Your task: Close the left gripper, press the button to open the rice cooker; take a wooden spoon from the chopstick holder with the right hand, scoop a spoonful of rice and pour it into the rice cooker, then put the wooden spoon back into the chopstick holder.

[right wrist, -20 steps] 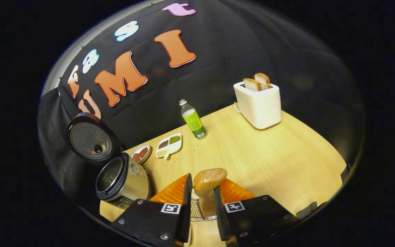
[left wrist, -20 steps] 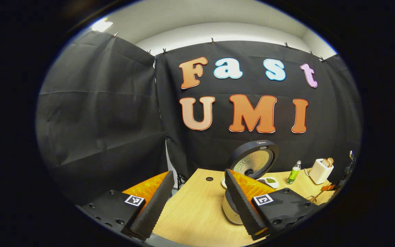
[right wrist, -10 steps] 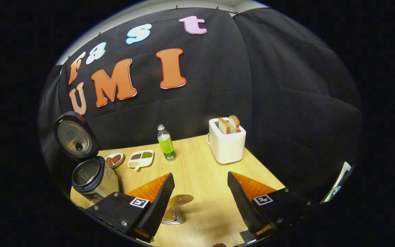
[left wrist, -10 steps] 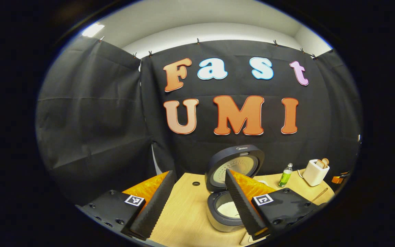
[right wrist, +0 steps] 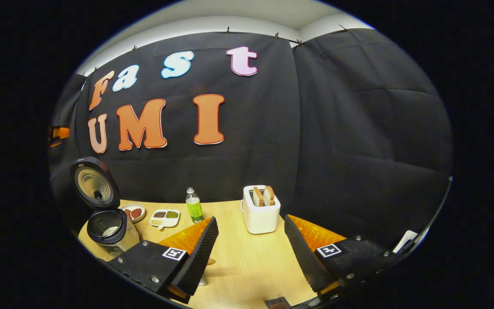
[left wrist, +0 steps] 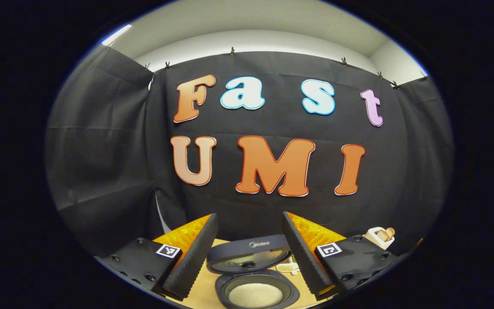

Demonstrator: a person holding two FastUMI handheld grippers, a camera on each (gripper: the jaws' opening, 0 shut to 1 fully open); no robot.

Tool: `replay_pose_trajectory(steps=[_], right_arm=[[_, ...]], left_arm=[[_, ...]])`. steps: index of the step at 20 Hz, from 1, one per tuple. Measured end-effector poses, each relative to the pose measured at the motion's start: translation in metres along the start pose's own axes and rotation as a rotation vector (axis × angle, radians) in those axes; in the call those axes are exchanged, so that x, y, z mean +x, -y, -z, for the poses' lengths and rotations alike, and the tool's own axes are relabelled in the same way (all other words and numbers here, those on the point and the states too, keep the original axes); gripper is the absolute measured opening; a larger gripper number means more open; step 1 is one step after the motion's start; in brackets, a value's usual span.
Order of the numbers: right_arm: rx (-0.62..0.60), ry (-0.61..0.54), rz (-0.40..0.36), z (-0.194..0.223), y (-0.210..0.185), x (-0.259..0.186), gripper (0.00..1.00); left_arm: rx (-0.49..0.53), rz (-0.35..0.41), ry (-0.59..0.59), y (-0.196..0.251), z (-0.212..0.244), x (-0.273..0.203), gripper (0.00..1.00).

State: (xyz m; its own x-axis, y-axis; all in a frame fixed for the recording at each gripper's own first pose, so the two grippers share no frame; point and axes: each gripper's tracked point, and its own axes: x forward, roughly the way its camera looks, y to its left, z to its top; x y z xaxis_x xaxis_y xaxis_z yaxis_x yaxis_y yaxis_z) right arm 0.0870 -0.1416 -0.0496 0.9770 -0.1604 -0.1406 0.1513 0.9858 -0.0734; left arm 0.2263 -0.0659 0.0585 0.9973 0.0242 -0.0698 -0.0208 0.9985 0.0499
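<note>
The rice cooker (left wrist: 253, 296) stands open just below my left gripper (left wrist: 248, 216), white rice showing in its pot and its dark lid (left wrist: 249, 256) tipped up behind. My left gripper is open and holds nothing. In the right gripper view the cooker (right wrist: 110, 229) sits at the far left of the table with its lid (right wrist: 94, 182) raised. My right gripper (right wrist: 250, 219) is open and empty above the table's near side. A bit of the wooden spoon (right wrist: 209, 261) and the wire chopstick holder (right wrist: 203, 281) peek out behind its left finger (right wrist: 193, 257).
On the wooden table (right wrist: 247, 266) stand a white toaster (right wrist: 260, 211) with two bread slices, a green bottle (right wrist: 194, 206), a divided dish of beans (right wrist: 165, 218) and a small dish (right wrist: 134, 212). The toaster (left wrist: 380, 236) shows at the right in the left gripper view.
My right gripper let go of the wooden spoon in the holder, opened and drew back and up. My left gripper swung round until the open cooker lay under its fingers.
</note>
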Motion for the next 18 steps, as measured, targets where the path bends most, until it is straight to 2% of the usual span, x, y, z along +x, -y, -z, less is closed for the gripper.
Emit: replay_pose_trajectory(steps=[3, 6, 8, 10, 13, 16, 18], right_arm=[[0.008, -0.007, 0.022, -0.001, 0.006, -0.004, 0.95], [0.017, -0.028, 0.04, 0.007, 0.009, -0.006, 0.95], [0.025, -0.038, 0.044, 0.011, 0.009, -0.007, 0.95], [0.029, -0.047, 0.046, 0.013, 0.008, -0.007, 0.95], [0.034, -0.048, 0.045, 0.012, 0.007, -0.01, 0.95], [0.045, -0.049, 0.039, 0.011, 0.003, -0.012, 0.95], [0.045, -0.036, 0.035, 0.006, 0.0, -0.013, 0.95]], left_arm=[[0.034, 0.008, -0.016, 0.007, 0.0, 0.045, 0.97], [0.073, -0.002, -0.093, 0.004, 0.029, 0.084, 0.97], [0.061, 0.005, -0.135, 0.003, 0.049, 0.1, 0.97], [0.032, 0.012, -0.164, 0.0, 0.065, 0.11, 1.0], [0.046, -0.018, -0.208, -0.013, 0.087, 0.114, 1.0], [0.073, -0.006, -0.28, -0.012, 0.112, 0.107, 0.98], [0.061, 0.02, -0.265, -0.002, 0.117, 0.1, 0.99]])
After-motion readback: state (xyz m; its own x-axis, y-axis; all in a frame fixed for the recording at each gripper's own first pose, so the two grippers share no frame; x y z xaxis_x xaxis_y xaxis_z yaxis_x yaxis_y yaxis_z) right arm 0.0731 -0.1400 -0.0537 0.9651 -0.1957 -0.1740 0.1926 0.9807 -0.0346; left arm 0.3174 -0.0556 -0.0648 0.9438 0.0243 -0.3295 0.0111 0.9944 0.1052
